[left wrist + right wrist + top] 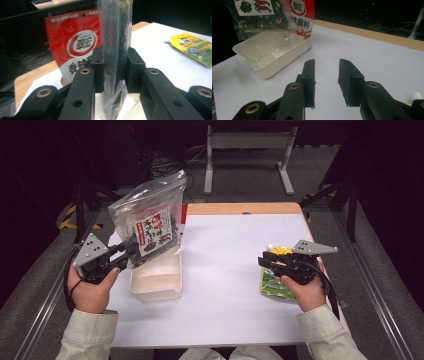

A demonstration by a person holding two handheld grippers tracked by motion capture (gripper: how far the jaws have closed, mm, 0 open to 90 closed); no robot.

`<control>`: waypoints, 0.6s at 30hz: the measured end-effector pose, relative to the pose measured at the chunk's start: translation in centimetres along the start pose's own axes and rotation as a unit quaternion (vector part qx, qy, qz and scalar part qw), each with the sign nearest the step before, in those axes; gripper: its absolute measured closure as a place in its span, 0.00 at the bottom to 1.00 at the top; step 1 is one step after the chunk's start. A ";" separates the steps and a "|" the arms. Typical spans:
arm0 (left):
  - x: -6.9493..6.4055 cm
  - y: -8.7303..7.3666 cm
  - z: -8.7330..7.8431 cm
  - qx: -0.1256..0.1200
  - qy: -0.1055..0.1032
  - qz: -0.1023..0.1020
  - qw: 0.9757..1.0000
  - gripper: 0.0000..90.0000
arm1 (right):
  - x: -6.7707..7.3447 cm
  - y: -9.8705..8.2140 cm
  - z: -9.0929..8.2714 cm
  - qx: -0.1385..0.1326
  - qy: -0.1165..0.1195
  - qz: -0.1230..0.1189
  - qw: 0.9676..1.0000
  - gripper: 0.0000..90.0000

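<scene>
The left gripper [131, 251] is clamping its pads on the clear bag [150, 217] of dark dried goods, holding it upright over the white tray [156, 285] at the table's left side. The bag's lower end is dipping into the tray, partly masked by the jaws. A red packet [75, 42] is standing just behind, its print half covered. The right gripper [265, 261] is hovering at the right, jaws apart and gripping nothing, and is covering part of the yellow pouch [275, 287] lying on the table [225, 250].
</scene>
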State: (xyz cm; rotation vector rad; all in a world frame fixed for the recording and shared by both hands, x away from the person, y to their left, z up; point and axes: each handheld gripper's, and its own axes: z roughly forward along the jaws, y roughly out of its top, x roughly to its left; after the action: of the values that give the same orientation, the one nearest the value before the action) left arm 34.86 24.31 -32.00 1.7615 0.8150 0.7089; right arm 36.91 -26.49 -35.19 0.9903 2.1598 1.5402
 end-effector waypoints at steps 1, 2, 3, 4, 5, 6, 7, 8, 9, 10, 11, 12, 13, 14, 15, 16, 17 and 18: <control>0.1 -0.1 0.0 -0.001 0.003 -0.003 1.000 0.81 | 0.0 0.0 0.0 -0.001 -0.001 0.000 1.000 0.74; 0.2 -0.2 0.0 -0.002 0.004 -0.006 1.000 0.81 | 0.0 0.0 0.0 -0.001 -0.001 0.000 1.000 0.74; 0.3 -0.3 0.1 -0.002 0.004 -0.010 1.000 0.81 | 0.0 0.0 0.0 -0.001 -0.001 0.001 1.000 0.74; 0.4 -0.4 0.2 -0.003 0.005 -0.013 1.000 0.81 | 0.0 0.0 0.0 -0.001 -0.001 0.001 1.000 0.74; 0.4 -0.5 0.4 -0.002 0.005 -0.015 1.000 0.81 | 0.0 0.0 0.0 -0.001 -0.001 0.001 1.000 0.73; 0.4 -0.6 0.5 -0.002 0.006 -0.016 1.000 0.81 | -0.1 0.0 0.0 -0.001 -0.001 0.001 1.000 0.74; 0.5 -0.7 0.8 -0.001 0.008 -0.016 1.000 0.81 | -0.1 0.0 -0.1 0.000 -0.001 0.000 1.000 0.74; 0.5 -0.8 0.9 0.001 0.008 -0.017 1.000 0.81 | -0.1 0.0 -0.1 -0.001 -0.002 0.000 1.000 0.73; 0.5 -1.0 1.1 0.002 0.009 -0.018 1.000 0.81 | -0.1 0.0 -0.1 -0.001 -0.002 0.001 1.000 0.73; 0.6 -1.1 1.3 0.004 0.011 -0.016 1.000 0.81 | -0.1 0.0 -0.2 -0.001 -0.002 0.001 1.000 0.73; 0.6 -1.2 1.4 0.007 0.013 -0.015 1.000 0.81 | -0.1 -0.1 -0.2 -0.001 -0.002 0.002 1.000 0.73; 0.6 -1.4 1.6 0.007 0.014 -0.017 1.000 0.81 | -0.1 -0.1 -0.2 -0.001 -0.004 0.003 1.000 0.73; 0.7 -1.5 1.8 0.009 0.014 -0.019 1.000 0.81 | -0.2 -0.1 -0.2 -0.001 -0.004 0.003 1.000 0.73; 0.8 -1.6 1.9 0.010 0.013 -0.021 1.000 0.81 | -0.2 -0.1 -0.3 0.000 -0.004 0.003 1.000 0.73; 0.8 -1.7 2.0 0.010 0.013 -0.022 1.000 0.81 | -0.2 -0.1 -0.3 0.000 -0.005 0.003 1.000 0.74; 0.9 -1.9 2.2 0.011 0.012 -0.024 1.000 0.81 | -0.2 -0.1 -0.3 0.000 -0.005 0.002 1.000 0.74; 1.0 -2.1 2.3 0.013 0.013 -0.023 1.000 0.81 | -0.2 -0.1 -0.3 -0.001 -0.004 0.002 1.000 0.74; 1.0 -2.1 2.3 0.013 0.013 -0.023 1.000 0.81 | -0.2 -0.1 -0.3 -0.001 -0.004 0.002 1.000 0.74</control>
State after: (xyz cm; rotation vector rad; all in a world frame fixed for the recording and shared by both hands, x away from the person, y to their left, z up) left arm 36.84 24.33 -34.58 1.7539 0.8834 0.6943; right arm 36.82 -26.91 -35.23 0.9997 2.1525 1.5369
